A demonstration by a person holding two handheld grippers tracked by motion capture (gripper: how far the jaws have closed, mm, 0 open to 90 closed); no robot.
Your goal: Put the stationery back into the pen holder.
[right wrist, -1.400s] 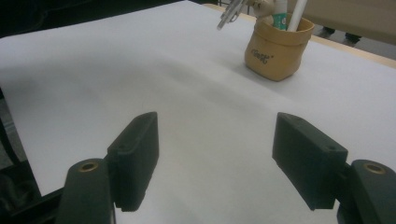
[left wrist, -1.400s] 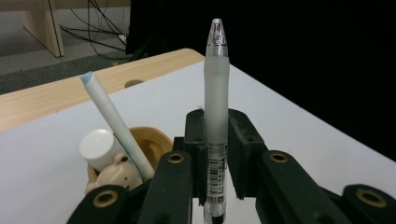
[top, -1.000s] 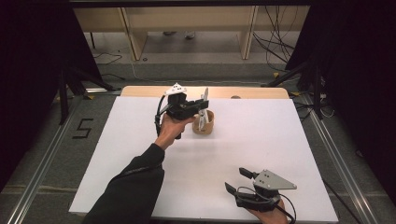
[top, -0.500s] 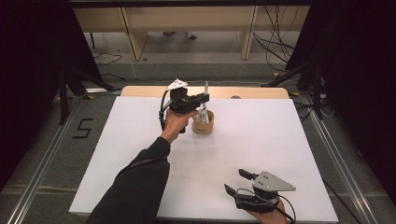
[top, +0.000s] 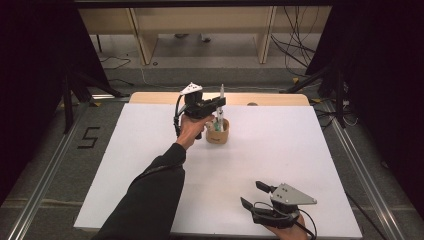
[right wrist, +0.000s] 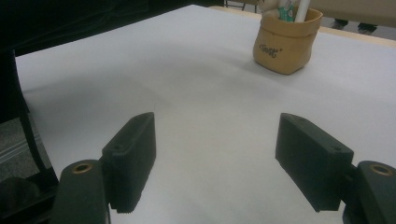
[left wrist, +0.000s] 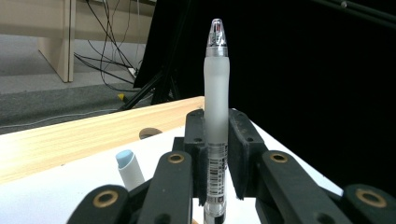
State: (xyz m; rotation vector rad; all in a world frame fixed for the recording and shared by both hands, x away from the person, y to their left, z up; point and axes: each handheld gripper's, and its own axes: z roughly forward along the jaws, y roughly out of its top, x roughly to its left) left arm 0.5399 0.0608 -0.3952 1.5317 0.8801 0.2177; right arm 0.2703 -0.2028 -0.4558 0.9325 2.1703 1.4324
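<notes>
Raised upright since the earlier frame, the pen [left wrist: 216, 116] is clenched by the left tool [top: 216, 102] above the pouch [top: 218, 132] for withdrawal; the right tool [right wrist: 215, 154] is left released.

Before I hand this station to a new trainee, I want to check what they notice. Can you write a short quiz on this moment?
1. True or false: the left gripper is shut on the pen.
2. How does the pen stand? A) flat on the table B) upright, above the tan cup C) inside the right gripper
3. Fill in: the right gripper hovers over the white table with its jaws ____.

Key: 1 true; 2 B; 3 open, holding nothing.
</notes>
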